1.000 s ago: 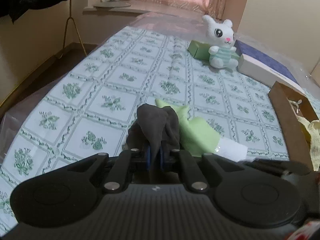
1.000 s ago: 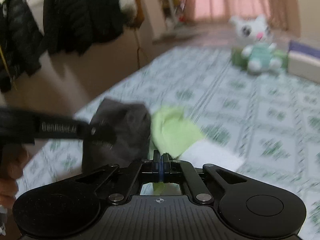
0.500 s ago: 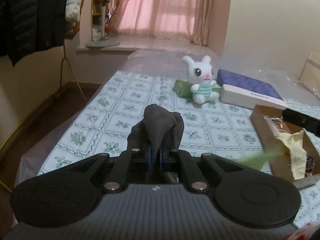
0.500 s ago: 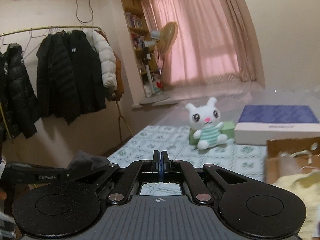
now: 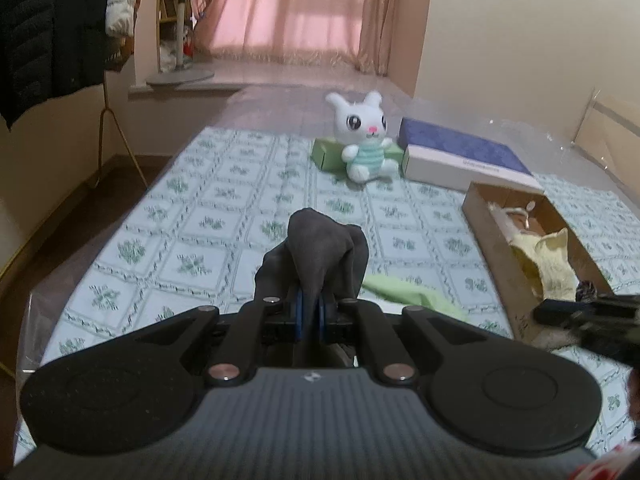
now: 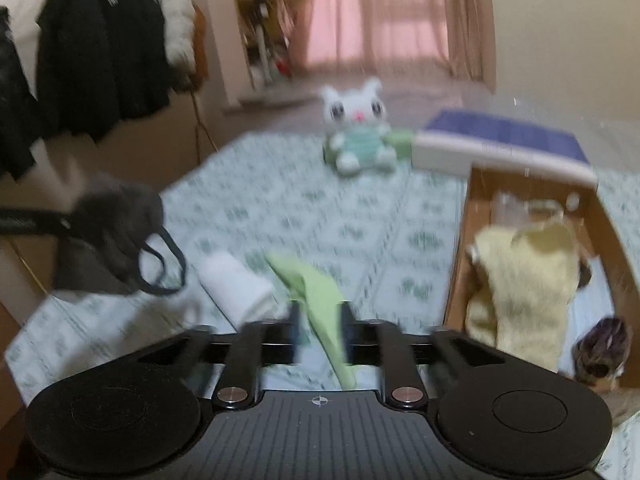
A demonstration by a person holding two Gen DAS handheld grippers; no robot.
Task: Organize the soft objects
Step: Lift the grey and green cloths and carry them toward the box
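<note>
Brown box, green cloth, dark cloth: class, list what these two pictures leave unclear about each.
- Brown box: near end cut off by the right gripper in the left wrist view, by the casing in the right.
- Green cloth: motion blur in the right wrist view hides whether the fingers touch it.
- Dark cloth: lower part hidden behind the left gripper.

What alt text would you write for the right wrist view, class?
The right gripper, its jaws just opened, has a green cloth between them above the patterned table. A cardboard box holding a yellow towel sits right; the left gripper holds a grey garment.
</note>
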